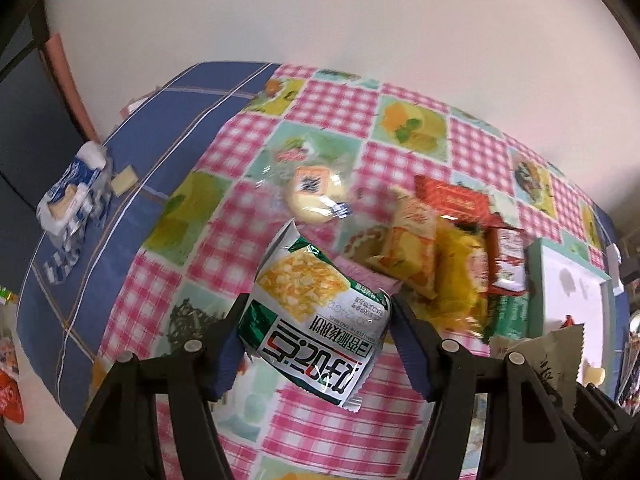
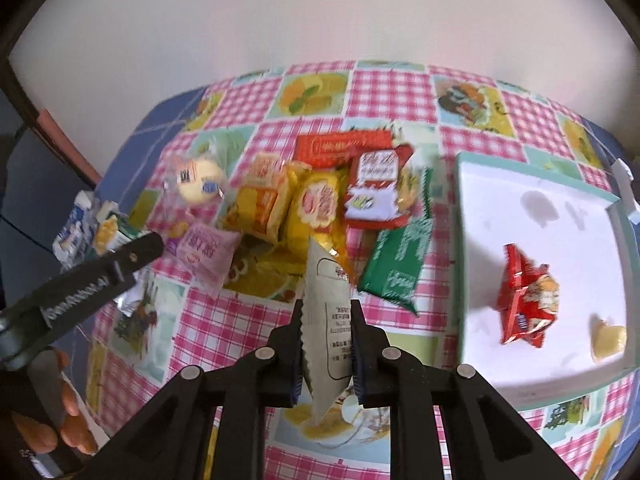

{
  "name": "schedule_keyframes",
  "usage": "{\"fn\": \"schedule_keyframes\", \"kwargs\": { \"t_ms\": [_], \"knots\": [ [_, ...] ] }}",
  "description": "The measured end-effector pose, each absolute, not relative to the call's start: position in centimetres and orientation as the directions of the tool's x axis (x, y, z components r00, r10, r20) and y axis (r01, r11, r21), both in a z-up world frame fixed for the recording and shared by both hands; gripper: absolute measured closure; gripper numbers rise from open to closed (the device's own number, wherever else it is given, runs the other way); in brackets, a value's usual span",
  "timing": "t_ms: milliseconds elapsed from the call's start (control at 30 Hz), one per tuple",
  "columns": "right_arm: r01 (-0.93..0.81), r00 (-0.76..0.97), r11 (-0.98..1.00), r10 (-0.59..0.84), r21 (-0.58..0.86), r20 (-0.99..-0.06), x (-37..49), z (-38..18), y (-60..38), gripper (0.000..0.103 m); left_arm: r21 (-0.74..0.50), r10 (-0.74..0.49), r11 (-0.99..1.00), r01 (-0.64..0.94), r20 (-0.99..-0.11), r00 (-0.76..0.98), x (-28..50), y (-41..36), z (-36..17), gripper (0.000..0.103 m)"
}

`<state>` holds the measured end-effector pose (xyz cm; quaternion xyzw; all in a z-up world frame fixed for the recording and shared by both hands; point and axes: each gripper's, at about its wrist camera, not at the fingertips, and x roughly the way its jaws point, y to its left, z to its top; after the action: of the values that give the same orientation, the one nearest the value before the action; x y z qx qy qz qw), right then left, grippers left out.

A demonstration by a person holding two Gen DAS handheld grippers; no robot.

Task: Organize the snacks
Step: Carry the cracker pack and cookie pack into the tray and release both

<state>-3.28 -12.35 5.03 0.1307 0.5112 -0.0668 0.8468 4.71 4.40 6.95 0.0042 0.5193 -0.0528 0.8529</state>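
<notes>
Early on: left gripper (image 1: 314, 334) clamps a green-white packet (image 1: 316, 320), right gripper (image 2: 326, 346) pinches a grey pouch (image 2: 328, 320), both above the cloth, tray (image 2: 520, 184) holds just two snacks, pile (image 2: 316, 204) still unsorted

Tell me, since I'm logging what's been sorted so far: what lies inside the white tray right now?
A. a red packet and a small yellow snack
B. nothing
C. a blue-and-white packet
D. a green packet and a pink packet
A: in the right wrist view the white tray holds a red packet and a small yellow snack.
</notes>
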Motion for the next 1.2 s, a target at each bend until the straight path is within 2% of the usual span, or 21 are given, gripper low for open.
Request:
{"fn": "schedule_keyframes", "kwargs": {
  "t_ms": [233,700,1000,1200],
  "knots": [
    [0.415,0.506,0.897,-0.087,0.154,-0.858,-4.4,7.2,-19.2,0.083,-0.099,-0.178,0.976,0.195,-0.877,0.446,4.8,-0.3,7.5,0.034],
    [0.671,0.458,0.724,-0.238,0.157,-0.856,-6.9,7.4,-32.2,0.083,-0.031,-0.245,0.891,0.453,-0.873,0.422,4.9,-14.4,7.2,0.034],
    [0.751,0.41,0.642,-0.27,0.154,-0.871,-7.9,5.6,-38.0,0.083,-0.012,-0.257,0.832,0.554,-0.894,0.368,5.0,-23.1,4.3,0.034],
    [0.771,0.402,0.615,-0.265,0.168,-0.877,-7.9,4.7,-39.8,0.083,-0.026,-0.264,0.818,0.575,-0.905,0.333,5.1,-26.2,2.5,0.033]
  ]
}}
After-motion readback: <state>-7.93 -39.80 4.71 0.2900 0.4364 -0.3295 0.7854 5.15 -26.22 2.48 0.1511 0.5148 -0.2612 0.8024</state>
